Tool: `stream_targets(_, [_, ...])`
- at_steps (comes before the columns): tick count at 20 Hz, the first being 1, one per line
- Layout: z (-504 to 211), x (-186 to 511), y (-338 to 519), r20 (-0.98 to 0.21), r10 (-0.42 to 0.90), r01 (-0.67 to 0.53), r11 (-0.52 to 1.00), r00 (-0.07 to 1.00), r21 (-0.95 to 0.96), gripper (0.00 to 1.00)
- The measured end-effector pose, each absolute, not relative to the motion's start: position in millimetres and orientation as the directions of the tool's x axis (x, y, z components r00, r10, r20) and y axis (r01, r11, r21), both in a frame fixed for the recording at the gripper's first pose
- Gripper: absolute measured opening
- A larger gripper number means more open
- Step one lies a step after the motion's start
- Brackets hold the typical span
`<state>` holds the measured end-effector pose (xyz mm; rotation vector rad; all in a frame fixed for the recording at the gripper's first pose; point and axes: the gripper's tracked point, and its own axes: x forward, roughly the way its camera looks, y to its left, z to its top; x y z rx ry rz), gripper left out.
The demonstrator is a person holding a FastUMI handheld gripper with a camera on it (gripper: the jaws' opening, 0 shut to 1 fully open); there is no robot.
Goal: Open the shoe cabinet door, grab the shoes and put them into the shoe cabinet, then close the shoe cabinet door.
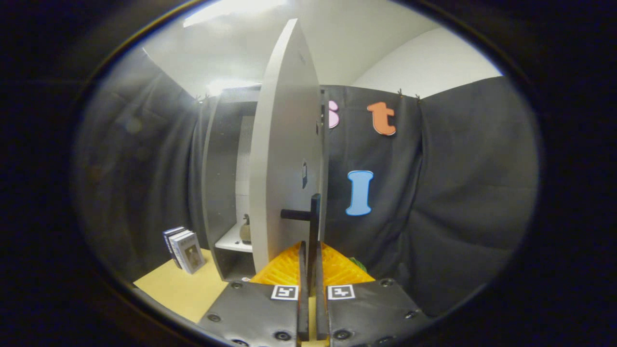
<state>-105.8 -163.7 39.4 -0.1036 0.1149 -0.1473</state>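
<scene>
One shoe cabinet [219,193] stands on the tan tabletop [178,289] against the black cloth wall [434,193], and its single door [284,159] is swung out toward the gripper, seen almost edge-on. One dark handle [314,221] sits on the door: a vertical bar held off the panel by a short horizontal post on its left. The gripper [311,255] has its two fingers [302,270] drawn in tight, one on each side of the lower end of that bar, so the jaws are closed on the handle with almost no gap left between them.

Inside the cabinet, to the left of the door, one white shelf [234,241] is visible. On it stands one small brownish object [246,229], too small to identify; whether it is a shoe cannot be told. It lies beyond the fingers and to their left, behind the door's edge.

Three books [185,250] stand upright side by side on the tabletop, left of the cabinet and near its base. A small green thing [359,264] peeks out just right of the fingers, low against the cloth wall; most of it is hidden.
</scene>
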Motion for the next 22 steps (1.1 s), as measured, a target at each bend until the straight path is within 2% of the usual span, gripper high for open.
stream_targets(12, [56.5, -140.9, -252.0, -0.058, -0.345, 0.337, 0.934, 0.937, -0.118, 0.09])
stream_targets(17, [54.4, -157.4, -241.2, -0.046, -0.347, 0.339, 0.933, 0.937, -0.12, 0.1])
stream_targets(22, [21.9, -163.2, -192.0, -0.08, -0.279, 0.272, 0.958, 0.957, -0.091, 0.1])
